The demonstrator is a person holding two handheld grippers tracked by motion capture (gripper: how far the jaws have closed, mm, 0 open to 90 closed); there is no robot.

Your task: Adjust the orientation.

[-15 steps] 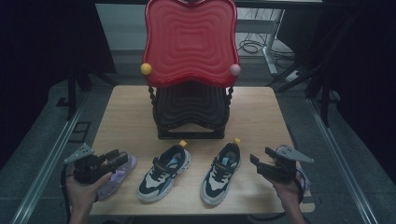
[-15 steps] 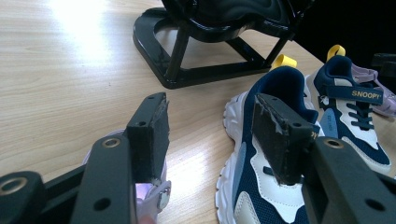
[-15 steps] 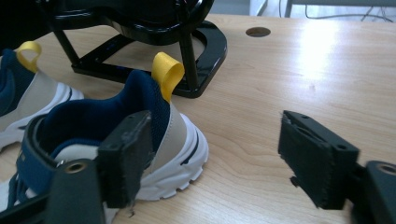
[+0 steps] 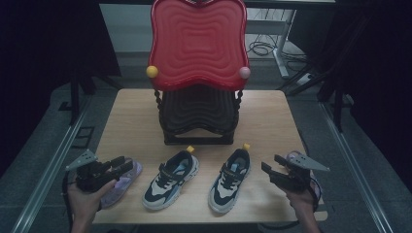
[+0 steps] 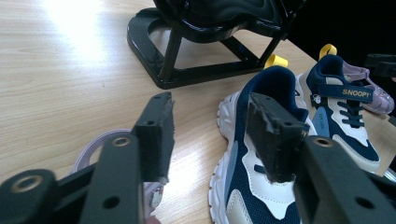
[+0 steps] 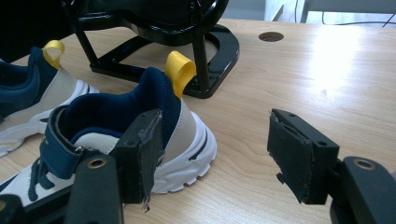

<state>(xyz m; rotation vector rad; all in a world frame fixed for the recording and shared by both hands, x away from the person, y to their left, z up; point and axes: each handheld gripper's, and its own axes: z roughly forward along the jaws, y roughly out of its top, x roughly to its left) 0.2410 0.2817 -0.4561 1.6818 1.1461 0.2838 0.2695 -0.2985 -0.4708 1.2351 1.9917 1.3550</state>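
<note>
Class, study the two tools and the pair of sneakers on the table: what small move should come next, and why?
Probably the right tool should slide toward the right sneaker to bring its heel between the jaws. Both tools stand open and hold nothing; in the right gripper view that heel lies just beyond one jaw, not between them. The left tool sits beside the left sneaker.

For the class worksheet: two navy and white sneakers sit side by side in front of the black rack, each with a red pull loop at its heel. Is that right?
Not quite. The pull loops are yellow, not red, as the right gripper view shows. The rest stands: two navy and white sneakers sit side by side in front of the black rack.
</note>
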